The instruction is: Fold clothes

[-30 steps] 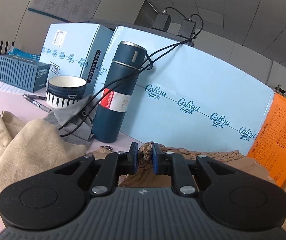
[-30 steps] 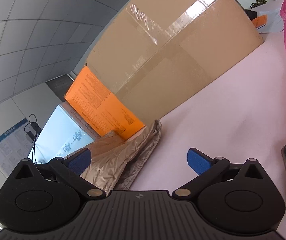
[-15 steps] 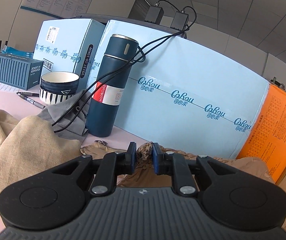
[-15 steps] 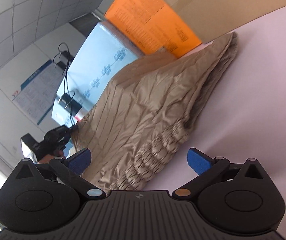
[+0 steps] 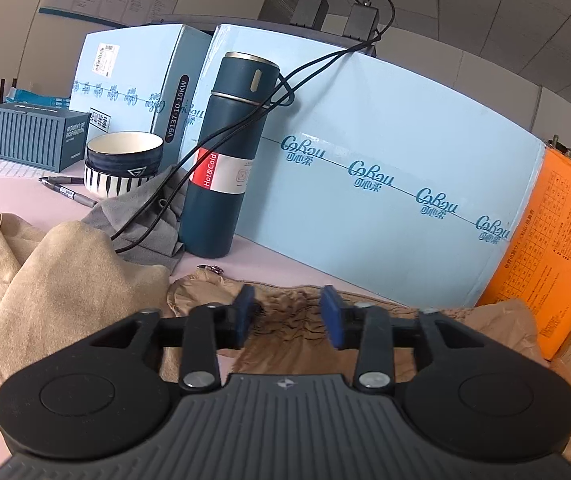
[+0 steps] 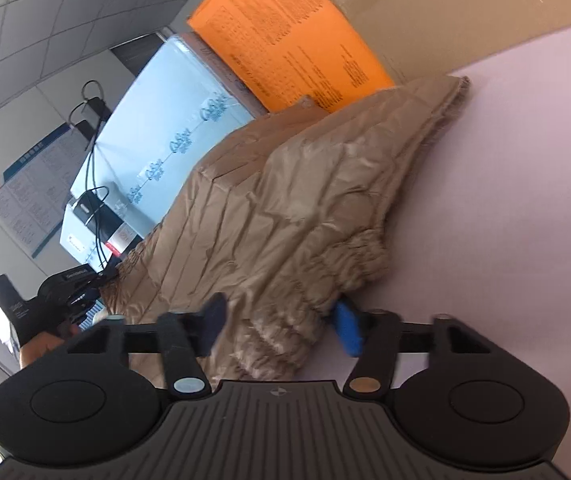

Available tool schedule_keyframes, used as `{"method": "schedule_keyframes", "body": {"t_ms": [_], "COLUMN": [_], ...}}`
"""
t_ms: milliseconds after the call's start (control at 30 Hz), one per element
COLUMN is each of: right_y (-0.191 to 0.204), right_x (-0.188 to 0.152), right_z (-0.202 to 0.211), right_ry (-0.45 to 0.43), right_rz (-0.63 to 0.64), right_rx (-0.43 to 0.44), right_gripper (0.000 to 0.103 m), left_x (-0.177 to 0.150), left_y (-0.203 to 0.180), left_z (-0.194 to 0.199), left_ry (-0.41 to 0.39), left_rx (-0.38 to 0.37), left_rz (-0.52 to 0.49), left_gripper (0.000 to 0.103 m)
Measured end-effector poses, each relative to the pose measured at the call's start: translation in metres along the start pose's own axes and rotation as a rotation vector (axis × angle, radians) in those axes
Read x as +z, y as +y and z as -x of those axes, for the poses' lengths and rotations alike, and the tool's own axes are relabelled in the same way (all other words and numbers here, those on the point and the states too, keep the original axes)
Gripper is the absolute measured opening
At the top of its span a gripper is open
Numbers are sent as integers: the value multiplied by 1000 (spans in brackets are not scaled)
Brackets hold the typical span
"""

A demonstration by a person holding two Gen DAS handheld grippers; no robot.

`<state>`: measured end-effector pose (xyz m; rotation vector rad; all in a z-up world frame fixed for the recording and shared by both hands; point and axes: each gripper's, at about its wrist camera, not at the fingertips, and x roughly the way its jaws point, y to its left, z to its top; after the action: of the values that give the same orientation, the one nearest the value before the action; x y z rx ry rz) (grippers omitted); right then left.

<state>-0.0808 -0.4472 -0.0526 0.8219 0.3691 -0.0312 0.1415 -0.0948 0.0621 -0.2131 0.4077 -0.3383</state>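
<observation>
Shiny tan cloth, puffy and stitched in lines: that is the jacket (image 6: pixel 285 208) I have to fold. It lies in a heap on the pink desk (image 6: pixel 517 200), just beside the orange box (image 6: pixel 293 36) and the long blue box (image 5: pixel 385 184).

My left gripper (image 5: pixel 288 316) has its jaws apart over the crinkly gathered edge, holding nothing. My right gripper (image 6: pixel 281 326) has its jaws apart too, one on each side of a bunched hem, but not pinching it.

I think the jacket is light and soft. It looks slippery, so a thin pinch could slide off. The gathered hem looks thicker, so I would grab there.

I cannot see the sleeves or the zipper. The right view is blurry, and my own gripper hides the near part of the jacket. A second tan cloth (image 5: pixel 45 272) lies to the left; I cannot tell what it is.
</observation>
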Motion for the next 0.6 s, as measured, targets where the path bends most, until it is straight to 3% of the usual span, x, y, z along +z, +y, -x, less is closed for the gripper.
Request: {"method": "schedule_keyframes", "body": {"t_ms": [33,167,233,267,300,333,367,433,500,600], "right_y": [-8,-16,-17,-17,-18,-18,-21,-32,-47,-57], "right_x": [2,7,11,14,16,19,22,30,42,61], "right_z": [0,7,16,20,25,30,36,43,42,27], "right_ry": [-4,-11,-15,-18,-20,-35,-68,-117,-138,-119], "right_rz": [-41,-46,-14,3,19,32,34,2,-45,-70], "right_rx": [19,13,-12,-25,-37,-58,-88,-131,-119,-82], "right_gripper": [27,26,37,43,57,75,81,84,85,96], "left_x": [-1,-4,-8,-14,-21,-29,-37,-58,-80,-123], "left_y": [1,5,7,9,9,4,-1,-22,-51,-91], "left_z": [5,23,35,47,58,69,79,103,133,178], "left_ry": [12,58,75,69,66,70,73,84,50,-82], "left_rx": [-19,-96,-132,-146,-175,-234,-292,-447,-554,-582], "left_rz": [-13,-66,-108,-168,-225,-279,-332,-476,-656,-974], "left_gripper": [74,80,83,83,84,84,84,84,85,91]}}
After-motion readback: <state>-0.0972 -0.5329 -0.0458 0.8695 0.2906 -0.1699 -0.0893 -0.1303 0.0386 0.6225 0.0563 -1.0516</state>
